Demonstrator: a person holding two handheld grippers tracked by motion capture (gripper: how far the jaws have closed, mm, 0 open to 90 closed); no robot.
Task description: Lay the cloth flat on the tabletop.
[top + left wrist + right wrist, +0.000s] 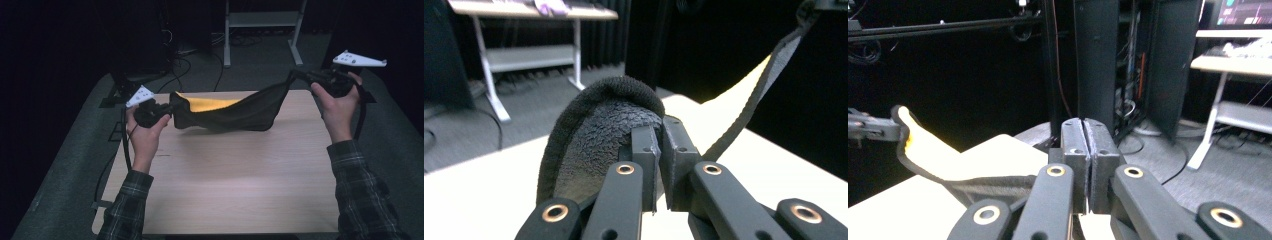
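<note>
Cloth [235, 112], dark on the outside with a yellow lining, hangs stretched between the two tongs above the far half of the bench [225, 185], sagging in the middle so its lowest fold seems to rest on or just over the wood; I cannot tell which. The left tongs [167, 109] are clamped on its left end, where the left gripper view shows a nubbly fleece edge [599, 135] bunched against the closed jaws. The right tongs [300, 76] sit higher and are clamped on the other end, a narrow strip pulled taut; in the right gripper view the jaws stand pressed together with fabric [983, 187] trailing away below them.

It looks light, soft and floppy, with no stiffness of its own, so it will droop wherever it is unsupported. The fleece should grip well and not slip. Hems and corners are the best places to take hold, since pinching mid-panel would only gather loose folds.
</note>
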